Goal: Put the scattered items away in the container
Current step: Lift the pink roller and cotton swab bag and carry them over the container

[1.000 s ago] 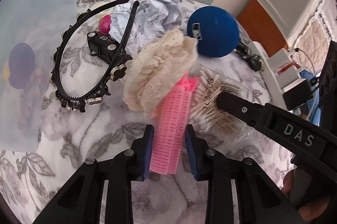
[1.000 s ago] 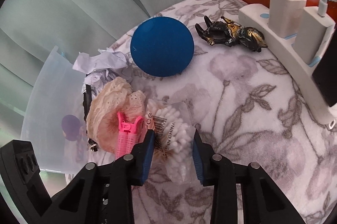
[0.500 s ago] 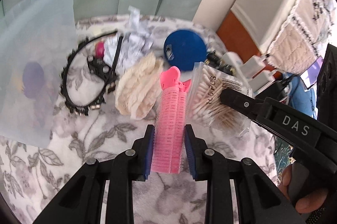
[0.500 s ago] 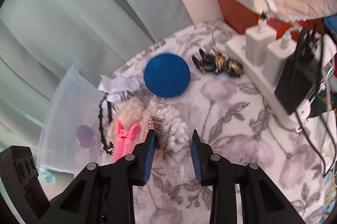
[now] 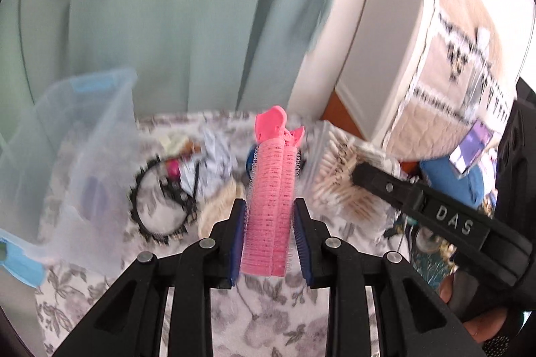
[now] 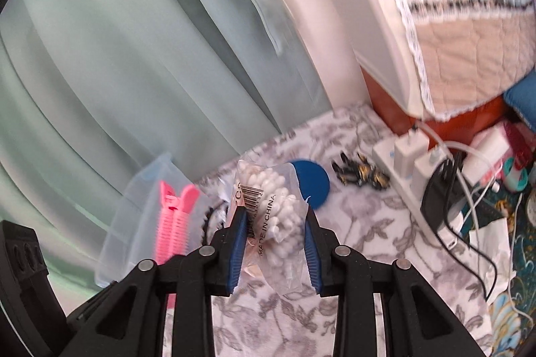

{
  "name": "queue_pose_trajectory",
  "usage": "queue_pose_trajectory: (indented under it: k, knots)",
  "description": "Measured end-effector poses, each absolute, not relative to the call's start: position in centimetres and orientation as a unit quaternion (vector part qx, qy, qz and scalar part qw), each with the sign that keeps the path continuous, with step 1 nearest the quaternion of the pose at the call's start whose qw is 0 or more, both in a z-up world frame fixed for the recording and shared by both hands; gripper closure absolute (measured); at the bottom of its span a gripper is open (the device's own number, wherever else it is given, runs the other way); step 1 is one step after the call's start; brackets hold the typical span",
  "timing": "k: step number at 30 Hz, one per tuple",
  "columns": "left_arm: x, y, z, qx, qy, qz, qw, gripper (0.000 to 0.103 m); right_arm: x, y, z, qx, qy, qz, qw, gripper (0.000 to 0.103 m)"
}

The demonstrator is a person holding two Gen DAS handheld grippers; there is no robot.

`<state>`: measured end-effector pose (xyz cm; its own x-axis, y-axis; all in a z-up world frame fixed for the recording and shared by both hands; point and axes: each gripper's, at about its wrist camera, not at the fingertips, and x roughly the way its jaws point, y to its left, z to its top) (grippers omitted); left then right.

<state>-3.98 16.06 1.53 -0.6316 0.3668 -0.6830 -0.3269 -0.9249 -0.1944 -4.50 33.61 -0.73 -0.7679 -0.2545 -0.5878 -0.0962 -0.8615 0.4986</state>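
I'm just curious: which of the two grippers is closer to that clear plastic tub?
Left. The left gripper, clamping the pink hair roller, is right beside the clear plastic tub. The right gripper, gripping the cotton swab bag, sits farther off.

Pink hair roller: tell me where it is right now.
The pink hair roller is clamped upright in the left tongs, above the floral tablecloth, with the clear container to its left.
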Motion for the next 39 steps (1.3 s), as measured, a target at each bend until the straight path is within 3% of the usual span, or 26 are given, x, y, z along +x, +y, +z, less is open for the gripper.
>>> queue_pose_trajectory:
  k: [19,39]
  knots:
    - [-3.5,8.6,14.4,-0.22,-0.081,0.96,0.152,0.074,-3.9,29.1,12.0,0.207,-0.243,-0.943,0.096,0.069]
    - [-4.2,-1.0,11.1,-0.231,-0.168,0.954,0.092,0.074,-4.3,19.4,10.9,0.239,-0.201,-0.939,0.143,0.069]
